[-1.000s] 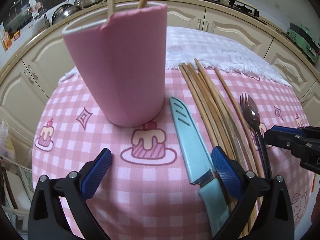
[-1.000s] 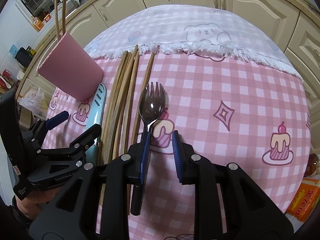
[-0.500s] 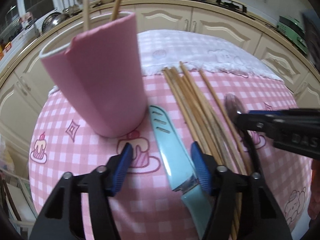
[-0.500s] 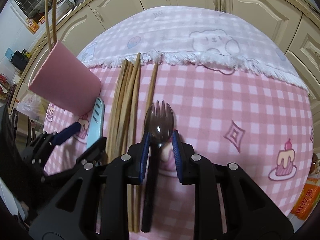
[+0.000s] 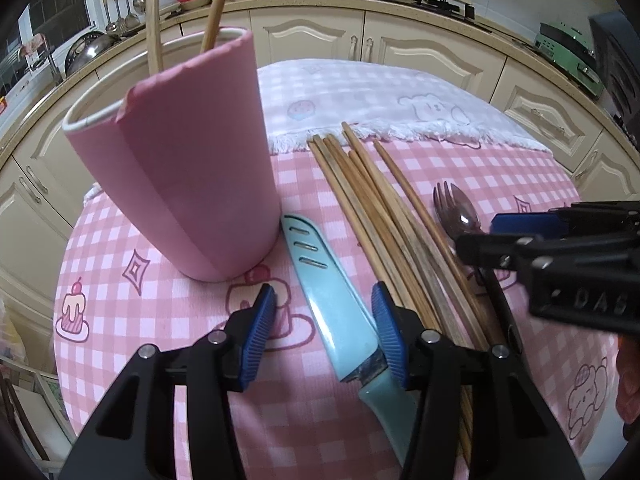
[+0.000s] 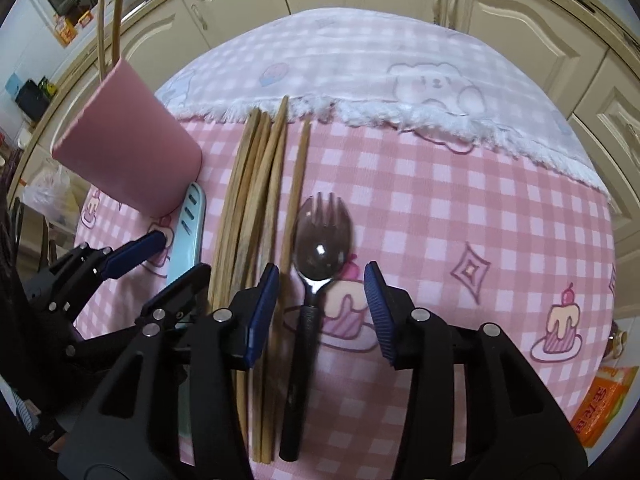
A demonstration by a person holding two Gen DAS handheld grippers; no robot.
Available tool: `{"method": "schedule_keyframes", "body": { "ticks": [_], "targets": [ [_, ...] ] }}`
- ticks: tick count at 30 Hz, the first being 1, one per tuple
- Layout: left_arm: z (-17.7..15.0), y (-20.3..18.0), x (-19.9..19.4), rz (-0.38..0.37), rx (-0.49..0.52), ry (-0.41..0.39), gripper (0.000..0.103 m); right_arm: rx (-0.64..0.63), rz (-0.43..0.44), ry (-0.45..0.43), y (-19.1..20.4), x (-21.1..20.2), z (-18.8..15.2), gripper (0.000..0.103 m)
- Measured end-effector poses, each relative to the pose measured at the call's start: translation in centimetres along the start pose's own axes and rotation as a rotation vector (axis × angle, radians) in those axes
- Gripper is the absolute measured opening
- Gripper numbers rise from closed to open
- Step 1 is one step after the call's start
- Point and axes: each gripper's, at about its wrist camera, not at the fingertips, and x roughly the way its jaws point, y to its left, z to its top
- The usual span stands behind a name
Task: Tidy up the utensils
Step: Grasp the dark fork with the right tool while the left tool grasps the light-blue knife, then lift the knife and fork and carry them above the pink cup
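A light blue knife (image 5: 332, 292) lies on the pink checked tablecloth, right of the pink cup (image 5: 180, 180), which holds two chopsticks. My left gripper (image 5: 324, 328) straddles the knife just ahead of its handle. Its jaws are closing, with the right pad at the blade's edge and the left pad apart from it. A bundle of wooden chopsticks (image 6: 256, 208) lies between the knife and a dark fork (image 6: 320, 240) with a black handle. My right gripper (image 6: 322, 316) stands over the fork's neck with its jaws opening, and neither pad touches it.
A pale cloth with a white fringe (image 6: 400, 116) covers the far part of the round table. Cream kitchen cabinets (image 5: 420, 52) curve behind it. An orange packet (image 6: 600, 404) lies below the table's right edge. Both grippers sit close side by side.
My left jaws have narrowed from wide apart to a gap around the knife. My right gripper shifted left over the fork's neck, then its jaws spread wider.
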Motion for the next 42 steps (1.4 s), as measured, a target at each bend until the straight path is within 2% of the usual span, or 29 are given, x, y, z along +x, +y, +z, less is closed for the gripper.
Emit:
{"method": "schedule_keyframes", "body": {
  "ticks": [11,12,14,15,21,22,24,28,33,42],
  "targets": [
    [-0.1,-0.2,0.1,0.012,0.021,-0.005,0.050,-0.037,-0.051,0.015,1.2,1.1,0.2,0.044],
    [-0.1,-0.2,0.0,0.007,0.022,-0.003,0.048,-0.035,-0.056,0.014,1.2,1.2,0.4,0.043],
    [-0.1,-0.2,0.0,-0.008,0.028,0.002,0.041,-0.039,-0.089,0.014,1.2,1.5,1.0,0.034],
    [0.0,-0.3,-0.1,-0.016,0.031,0.005,0.035,-0.041,-0.093,0.011,1.3,1.6,1.1,0.033],
    [0.3,-0.6,0.1,-0.005,0.045,0.023,0.036,-0.067,-0.134,0.007,2.3,2.1,1.6,0.036],
    [0.3,-0.7,0.2,-0.002,0.048,0.023,0.035,-0.079,-0.144,-0.004,2.3,2.3,1.9,0.033],
    [0.3,-0.7,0.1,-0.021,0.050,0.019,0.031,-0.076,-0.135,-0.024,2.3,2.4,1.7,0.032],
    [-0.4,0.4,-0.5,-0.082,0.013,0.011,0.025,-0.023,-0.037,-0.083,0.9,0.9,0.6,0.032],
    [-1.6,1.6,-2.0,-0.140,-0.028,-0.045,0.025,0.017,0.010,-0.179,-0.6,-1.5,-0.3,0.032],
    [-1.6,2.7,-8.2,-0.197,-0.060,-0.287,0.024,0.036,0.094,-0.354,-1.1,-5.8,-2.0,0.032]
  ]
}}
